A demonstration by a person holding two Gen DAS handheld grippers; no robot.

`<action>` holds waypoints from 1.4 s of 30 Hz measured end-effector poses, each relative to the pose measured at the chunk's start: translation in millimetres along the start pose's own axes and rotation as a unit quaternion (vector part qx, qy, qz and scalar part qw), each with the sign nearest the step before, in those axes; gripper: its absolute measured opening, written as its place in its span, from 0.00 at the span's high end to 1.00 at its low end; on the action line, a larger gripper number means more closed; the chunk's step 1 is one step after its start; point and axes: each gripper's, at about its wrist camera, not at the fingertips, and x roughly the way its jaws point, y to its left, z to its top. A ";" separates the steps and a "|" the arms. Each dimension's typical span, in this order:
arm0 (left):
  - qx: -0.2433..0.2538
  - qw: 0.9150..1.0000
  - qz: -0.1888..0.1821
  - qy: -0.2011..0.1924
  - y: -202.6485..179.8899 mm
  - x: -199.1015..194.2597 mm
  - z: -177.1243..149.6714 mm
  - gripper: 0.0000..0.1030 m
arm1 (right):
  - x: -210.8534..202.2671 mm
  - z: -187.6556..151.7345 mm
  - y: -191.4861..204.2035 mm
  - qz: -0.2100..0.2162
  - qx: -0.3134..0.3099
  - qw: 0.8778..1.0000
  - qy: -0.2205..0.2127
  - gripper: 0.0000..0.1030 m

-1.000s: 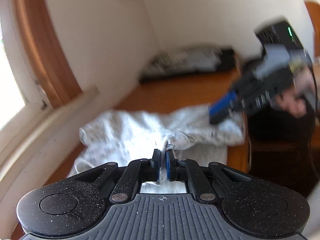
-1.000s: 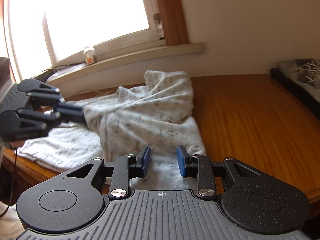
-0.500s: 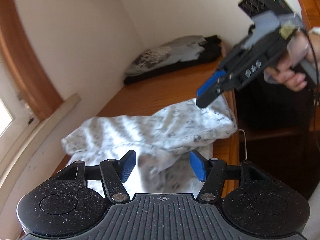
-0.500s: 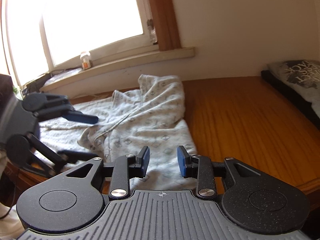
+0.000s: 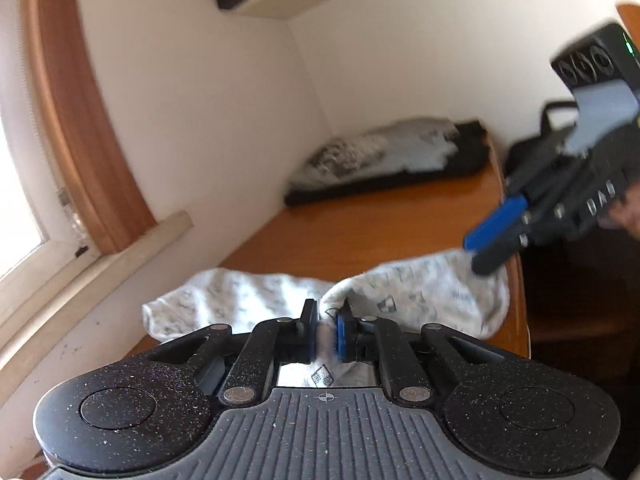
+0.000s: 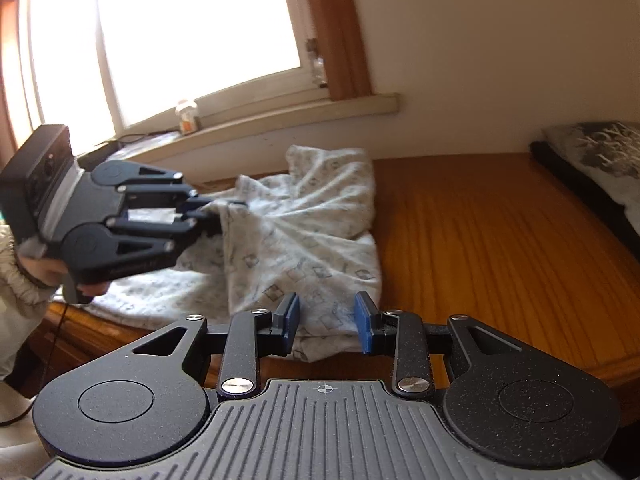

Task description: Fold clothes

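A white patterned garment (image 5: 420, 296) (image 6: 304, 232) lies crumpled on the wooden table (image 5: 360, 236) near its front edge. My left gripper (image 5: 326, 328) (image 6: 208, 210) is closing, and its pads pinch a raised fold of the garment. The cloth pulls up in a ridge toward it. My right gripper (image 6: 325, 320) (image 5: 480, 248) hovers open just above the garment's near right corner, with nothing between its fingers. A hand holds each gripper.
A dark folded pile with a grey printed garment on top (image 5: 388, 164) (image 6: 600, 160) sits at the table's far end by the wall. A windowsill (image 6: 280, 120) with a small bottle (image 6: 187, 116) runs behind the table. Bare wood (image 6: 500, 240) lies between garment and pile.
Half a second ago my left gripper stood wide open over the cloth; now it has closed on a fold and lifts it. The right gripper stays open and has barely shifted.
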 end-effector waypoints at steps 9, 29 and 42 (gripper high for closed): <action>-0.064 0.998 -0.011 -0.027 25.0 -2.4 12.0 0.90 | 44.4 7.8 28.7 0.049 -0.050 0.997 0.020 0.72; -0.052 0.995 -0.088 0.015 -6.6 17.5 -15.2 0.88 | 16.0 14.6 7.1 -0.033 0.012 0.999 -0.039 0.72; -0.089 0.991 -0.099 0.023 14.2 -1.9 -13.6 0.74 | 59.5 7.7 17.1 -0.111 -0.033 0.993 -0.002 0.89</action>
